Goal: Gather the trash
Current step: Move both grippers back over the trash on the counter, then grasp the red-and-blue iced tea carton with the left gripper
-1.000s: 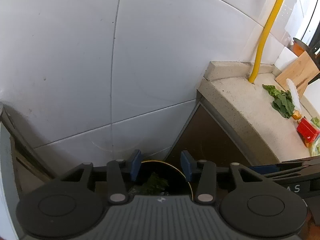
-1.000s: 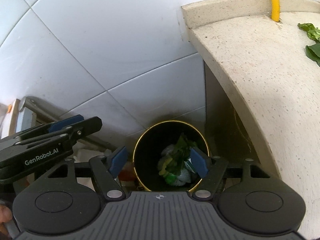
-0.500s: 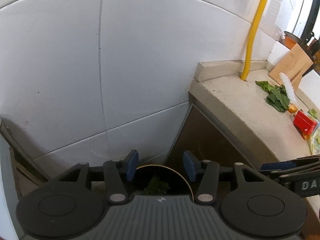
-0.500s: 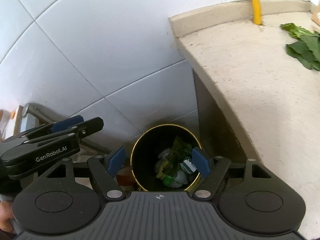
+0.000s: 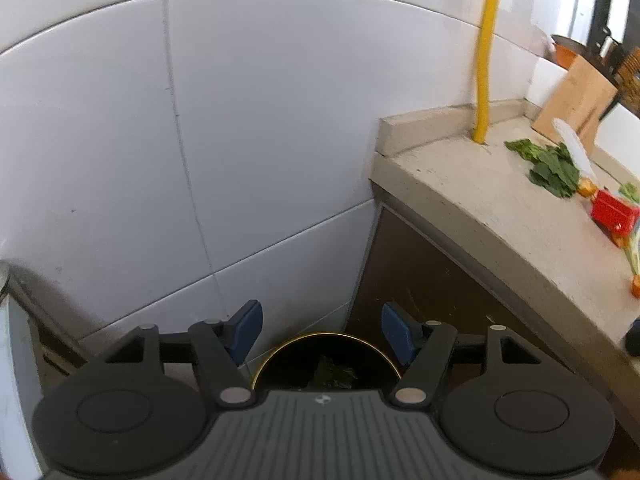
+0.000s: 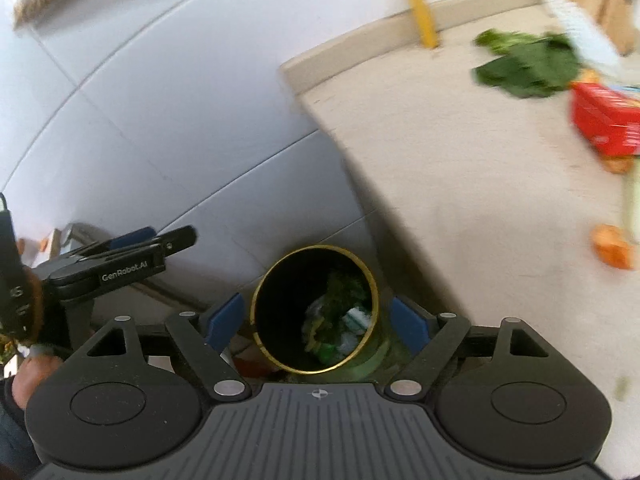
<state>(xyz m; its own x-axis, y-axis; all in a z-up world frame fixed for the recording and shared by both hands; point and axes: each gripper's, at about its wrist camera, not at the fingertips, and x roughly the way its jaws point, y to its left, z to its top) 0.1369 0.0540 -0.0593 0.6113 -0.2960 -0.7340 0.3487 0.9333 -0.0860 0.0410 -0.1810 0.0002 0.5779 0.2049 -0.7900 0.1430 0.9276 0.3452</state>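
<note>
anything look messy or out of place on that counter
Yes. Loose green leaves, a red box and orange scraps lie scattered on the stone counter rather than in the gold-rimmed bin below, which already holds greens and wrappers.

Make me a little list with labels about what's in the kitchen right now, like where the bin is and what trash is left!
bin: round black trash can with gold rim, on the floor beside the counter
in bin: green leaves and wrappers
left on counter: leafy greens, red box, orange peel
left gripper: jaws opening, nothing between them
right gripper: jaws opening, empty, above the bin
wall: white tiles, yellow pipe
</note>
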